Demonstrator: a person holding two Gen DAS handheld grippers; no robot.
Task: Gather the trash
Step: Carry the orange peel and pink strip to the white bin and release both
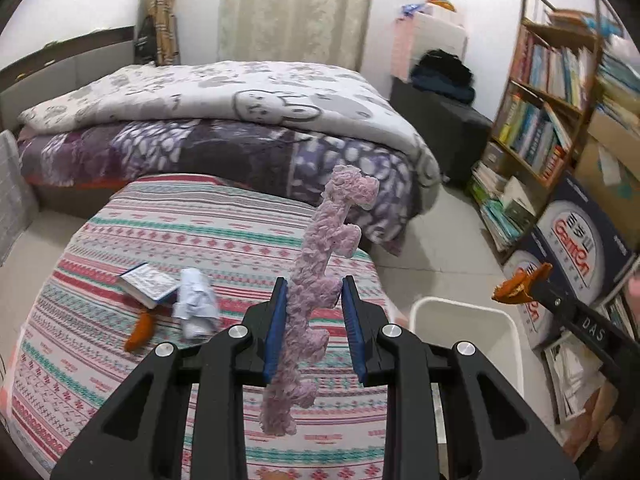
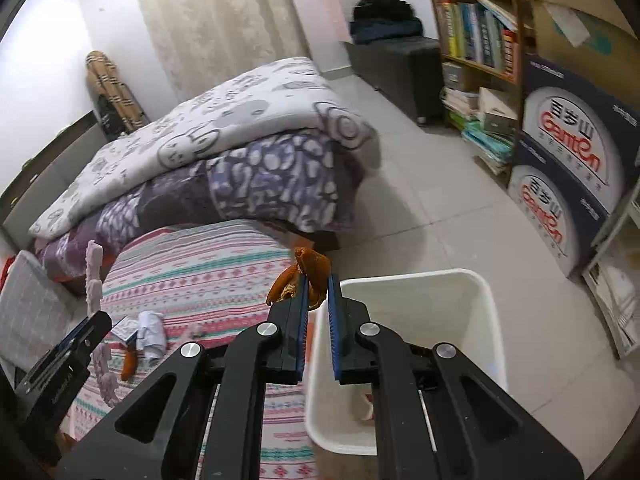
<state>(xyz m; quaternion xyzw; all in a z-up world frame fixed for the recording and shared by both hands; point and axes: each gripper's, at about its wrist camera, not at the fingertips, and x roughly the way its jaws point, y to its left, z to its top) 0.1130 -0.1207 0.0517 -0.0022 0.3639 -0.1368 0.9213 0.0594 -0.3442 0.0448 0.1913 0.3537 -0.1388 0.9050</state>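
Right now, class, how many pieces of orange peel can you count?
2. One peel is pinched in the right gripper beside the white bin; the other lies on the striped bedspread by the book. More may be hidden.

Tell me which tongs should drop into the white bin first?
Probably right. The right tongs hold the orange peel beside the white bin rim, while the left tongs grip the pink foam strip over the striped table.
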